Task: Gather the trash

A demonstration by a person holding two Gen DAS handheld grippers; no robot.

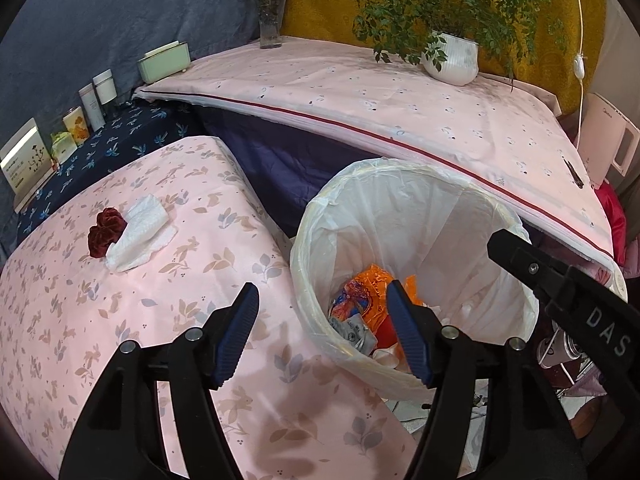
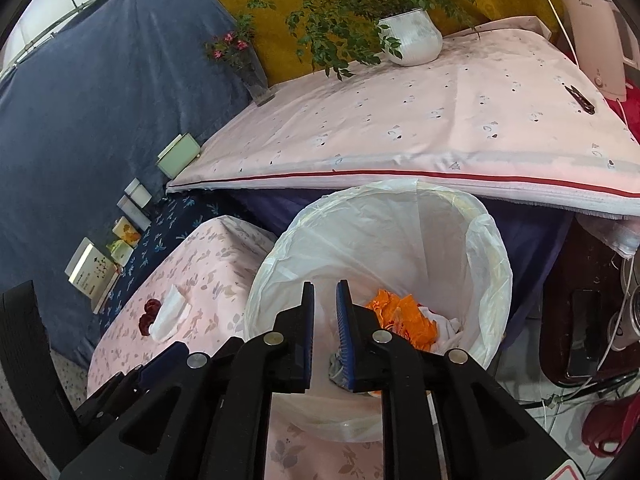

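The big table (image 1: 360, 92) under its pale pink cloth runs along the back, and the lower table (image 1: 100, 320) in the leaf-print cloth sits in front of it. Between them stands the bin (image 1: 400, 184) with its white liner folded over the rim so the bag stays open. Orange wrappers (image 1: 368, 280) already lie at its bottom. My left gripper (image 1: 320, 332) hangs spread wide and empty over the table edge beside the bin. My right gripper (image 2: 325, 332) hovers above the bin mouth, its pads a narrow gap apart with nothing between them (I judge it has nothing left to drop). Still to fetch: the crumpled white tissue (image 1: 140, 236) on the low table, touching a dark red scrunchie (image 1: 105, 231).
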